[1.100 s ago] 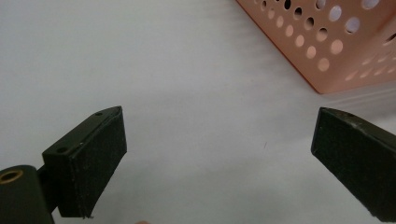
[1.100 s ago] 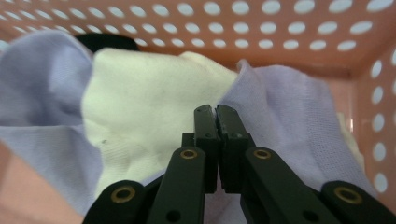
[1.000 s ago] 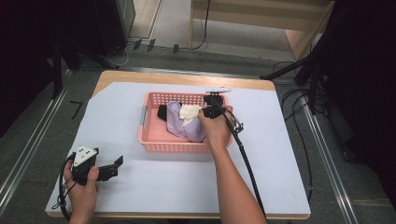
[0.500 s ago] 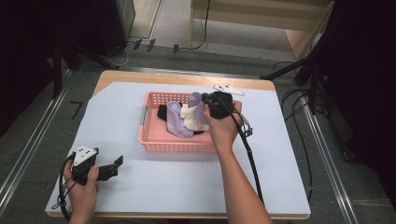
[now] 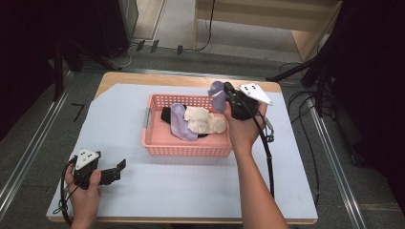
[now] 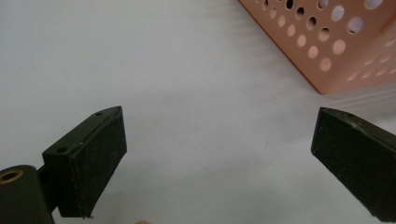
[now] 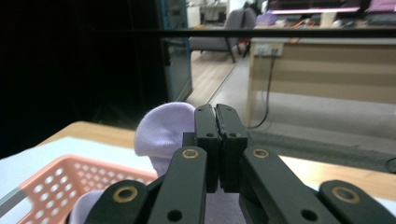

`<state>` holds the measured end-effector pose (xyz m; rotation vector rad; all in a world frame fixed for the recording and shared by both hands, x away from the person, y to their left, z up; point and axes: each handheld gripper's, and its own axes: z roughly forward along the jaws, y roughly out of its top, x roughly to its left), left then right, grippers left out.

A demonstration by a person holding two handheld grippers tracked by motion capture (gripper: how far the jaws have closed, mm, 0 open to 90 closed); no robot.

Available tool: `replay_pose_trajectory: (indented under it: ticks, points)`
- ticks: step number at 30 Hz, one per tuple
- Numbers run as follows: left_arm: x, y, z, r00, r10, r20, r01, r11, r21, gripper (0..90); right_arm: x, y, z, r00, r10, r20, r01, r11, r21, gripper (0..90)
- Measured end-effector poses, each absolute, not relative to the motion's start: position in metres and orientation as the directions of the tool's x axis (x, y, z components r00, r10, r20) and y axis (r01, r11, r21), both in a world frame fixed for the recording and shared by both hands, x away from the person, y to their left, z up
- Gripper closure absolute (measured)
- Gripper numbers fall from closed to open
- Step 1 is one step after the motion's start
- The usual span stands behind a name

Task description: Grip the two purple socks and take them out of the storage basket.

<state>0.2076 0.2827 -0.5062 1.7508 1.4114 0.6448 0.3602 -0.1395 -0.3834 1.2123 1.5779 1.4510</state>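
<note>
White tabletop (image 5: 143, 191), pink basket (image 5: 186, 147), cream cloth (image 5: 204, 120)

No text, label, brand or number can be read anywhere.

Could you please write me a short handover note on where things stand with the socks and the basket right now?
Right tongs: shut on the lilac sock, held up above the far right corner of the pink basket; most of the sock hangs down into the basket.
Left tongs: open, holding nothing, low over the white table cover near the front left, short of the basket.
In the basket: a cream sock and a black item beside the lilac one.
Done: lilac sock gripped and partly lifted.
Left: likely pull it clear and set it down on the cover; then probably the other items.
</note>
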Motion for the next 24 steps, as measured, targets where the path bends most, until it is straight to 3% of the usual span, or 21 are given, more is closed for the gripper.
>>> replay_pose_trajectory:
  ticks: [15, 24]
  points:
    - [0.207, 0.282, -0.506, 0.255, 0.963, -0.082, 0.56, -0.078, 0.825, 4.2, 0.352, -0.209, -0.376, -0.217, 0.966, 0.142, 0.167, -0.107, 0.98, 89.1]
    - [0.207, 0.282, -0.506, 0.255, 0.964, -0.081, 0.559, -0.078, 0.826, 4.2, 0.35, -0.231, -0.41, -0.154, 0.976, 0.153, 0.241, -0.113, 0.964, 89.0]
